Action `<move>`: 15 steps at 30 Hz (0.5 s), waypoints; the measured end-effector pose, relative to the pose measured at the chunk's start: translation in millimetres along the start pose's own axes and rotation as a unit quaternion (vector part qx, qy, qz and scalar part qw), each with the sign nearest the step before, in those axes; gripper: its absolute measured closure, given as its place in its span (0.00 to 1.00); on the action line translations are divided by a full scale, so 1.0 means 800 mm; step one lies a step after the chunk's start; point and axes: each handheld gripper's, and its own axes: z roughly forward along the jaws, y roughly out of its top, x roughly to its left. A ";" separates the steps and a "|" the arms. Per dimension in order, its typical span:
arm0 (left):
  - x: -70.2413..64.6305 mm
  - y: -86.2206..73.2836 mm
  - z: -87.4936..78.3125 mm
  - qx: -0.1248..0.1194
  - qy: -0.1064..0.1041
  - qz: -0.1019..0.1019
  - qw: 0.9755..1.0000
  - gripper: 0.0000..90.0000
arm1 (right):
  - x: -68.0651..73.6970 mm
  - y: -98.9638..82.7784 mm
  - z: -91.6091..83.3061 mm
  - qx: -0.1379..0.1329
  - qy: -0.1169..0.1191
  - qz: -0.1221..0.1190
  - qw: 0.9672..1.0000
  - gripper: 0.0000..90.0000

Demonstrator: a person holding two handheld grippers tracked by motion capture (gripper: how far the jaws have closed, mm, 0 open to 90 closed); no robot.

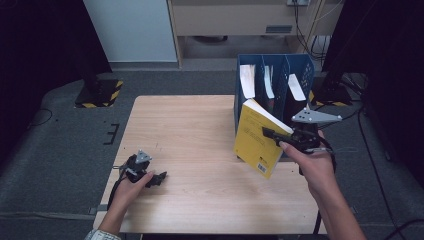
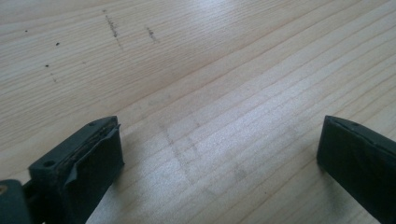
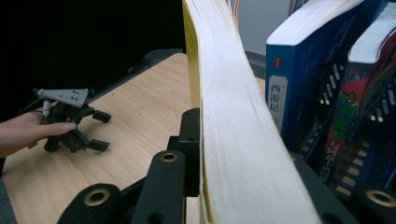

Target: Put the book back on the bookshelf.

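A thick yellow book (image 1: pixel 256 139) hangs tilted just above the table, right in front of the blue file rack (image 1: pixel 275 62). My right gripper (image 1: pixel 268 134) is shut on it, one black jaw across its yellow cover and the other behind it. In the right gripper view the book's page edge (image 3: pixel 233 116) runs up between the jaws of that gripper (image 3: pixel 236 156). My left gripper (image 1: pixel 159 179) rests on the wooden table (image 1: pixel 200 125) near the front left, held by a hand. It is open (image 2: pixel 219 144), with bare wood between its jaws. The same left gripper (image 3: pixel 103 130) shows far off in the right gripper view.
The rack holds several upright books, among them a blue one (image 3: pixel 299 70) and a dark patterned one (image 3: pixel 369 93) close beside the yellow book. Black stands and cables surround the table on the grey floor. The table's edge runs near the left hand.
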 end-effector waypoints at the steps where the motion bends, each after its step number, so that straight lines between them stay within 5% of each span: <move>1: 0.000 0.000 0.000 -0.002 0.000 0.000 1.000 0.00 | 0.000 0.003 0.000 0.001 -0.001 0.000 1.000 0.84; 15: 0.000 0.000 0.001 -0.002 -0.003 0.004 1.000 0.00 | -0.003 0.023 -0.005 -0.004 -0.011 0.002 1.000 0.83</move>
